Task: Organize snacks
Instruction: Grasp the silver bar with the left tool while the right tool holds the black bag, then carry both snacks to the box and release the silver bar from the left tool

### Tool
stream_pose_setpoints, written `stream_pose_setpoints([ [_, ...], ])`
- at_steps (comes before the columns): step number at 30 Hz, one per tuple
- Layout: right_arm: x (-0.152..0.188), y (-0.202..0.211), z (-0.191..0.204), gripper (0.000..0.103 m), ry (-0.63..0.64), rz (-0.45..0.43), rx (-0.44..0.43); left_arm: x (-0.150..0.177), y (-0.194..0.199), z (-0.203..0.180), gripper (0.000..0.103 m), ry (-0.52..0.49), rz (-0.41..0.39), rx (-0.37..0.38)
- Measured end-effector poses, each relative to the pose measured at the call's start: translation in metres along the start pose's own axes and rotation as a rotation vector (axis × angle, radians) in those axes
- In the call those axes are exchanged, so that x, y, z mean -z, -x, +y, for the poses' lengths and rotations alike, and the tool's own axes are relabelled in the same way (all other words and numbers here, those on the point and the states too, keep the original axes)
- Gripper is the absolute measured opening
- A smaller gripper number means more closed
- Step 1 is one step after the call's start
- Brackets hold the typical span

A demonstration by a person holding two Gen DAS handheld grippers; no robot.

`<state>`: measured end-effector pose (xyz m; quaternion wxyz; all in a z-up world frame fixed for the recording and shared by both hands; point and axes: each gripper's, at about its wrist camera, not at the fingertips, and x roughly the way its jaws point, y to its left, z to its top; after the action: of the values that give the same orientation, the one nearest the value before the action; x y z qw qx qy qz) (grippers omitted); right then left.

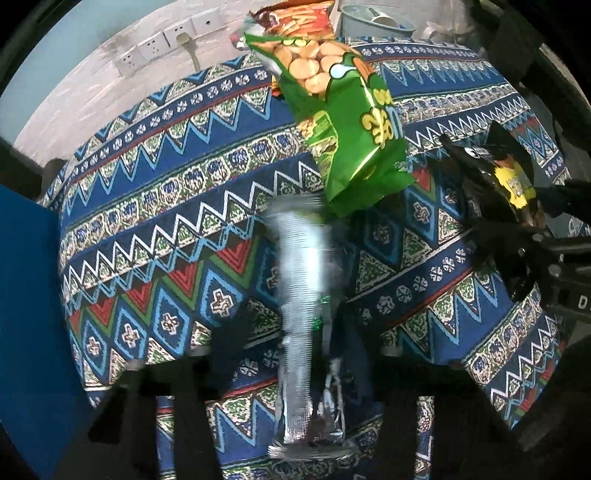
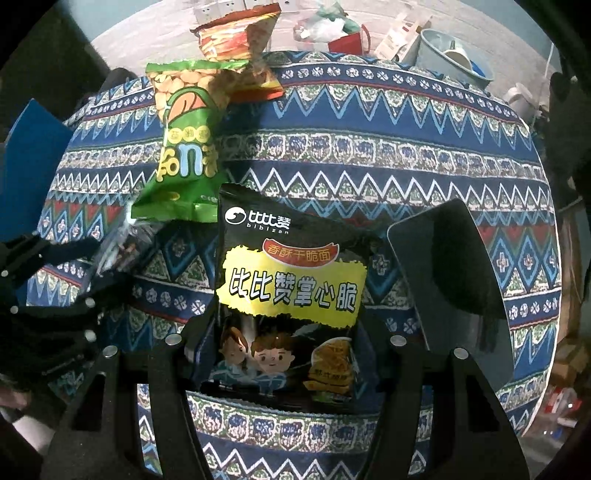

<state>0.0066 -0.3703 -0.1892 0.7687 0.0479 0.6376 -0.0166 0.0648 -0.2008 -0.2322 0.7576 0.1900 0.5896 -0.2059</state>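
Round table (image 2: 424, 155) under a blue, zigzag-patterned cloth, filling both wrist views. On its right part, a dark flat tray (image 2: 454, 280) lying on the cloth, just beside the black and yellow snack bag (image 2: 291, 291). Black and yellow bag gripped at its lower end by the right gripper (image 2: 288, 373), fingers pressing its two side edges, printed face toward the camera. Green snack bag (image 1: 343, 122) lying near the middle of the table, its top end resting against an orange-red snack bag (image 1: 299, 18) at the far edge. Silvery foil packet (image 1: 303, 325), blurred, pinched between the fingers of the left gripper (image 1: 295, 373), jaws drawn nearly together around it; packet running away from the camera toward the lower end of the green bag. Beyond the far edge, a pale bucket (image 2: 454, 55) with a cup inside, and wall sockets (image 1: 162, 44) with one plug in.
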Motion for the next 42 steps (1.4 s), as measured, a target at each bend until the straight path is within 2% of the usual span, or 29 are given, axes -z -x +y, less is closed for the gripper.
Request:
stream_pose_setpoints([
  [1, -0.003, -0.002, 0.007, 0.062, 0.002, -0.003, 0.001, 0.0, 0.001, 0.001, 0.027, -0.003, 0.001, -0.007],
  [2, -0.006, -0.003, 0.009, 0.062, 0.005, -0.005, 0.001, 0.001, 0.002, 0.002, 0.026, -0.002, 0.003, -0.017],
  [8, -0.025, 0.0, 0.032, 0.062, 0.02, -0.023, 0.004, 0.01, 0.007, 0.027, 0.026, 0.038, 0.002, -0.046],
  [16, -0.043, 0.022, 0.052, 0.062, 0.039, -0.082, 0.017, 0.017, 0.033, 0.055, 0.026, 0.1, -0.046, -0.049],
  [27, -0.049, 0.047, 0.082, 0.062, 0.077, -0.158, 0.007, 0.027, 0.087, 0.083, 0.026, 0.131, -0.15, -0.073],
  [42, -0.073, 0.066, 0.136, 0.062, 0.16, -0.228, -0.023, 0.045, 0.155, 0.127, 0.026, 0.195, -0.291, -0.112],
])
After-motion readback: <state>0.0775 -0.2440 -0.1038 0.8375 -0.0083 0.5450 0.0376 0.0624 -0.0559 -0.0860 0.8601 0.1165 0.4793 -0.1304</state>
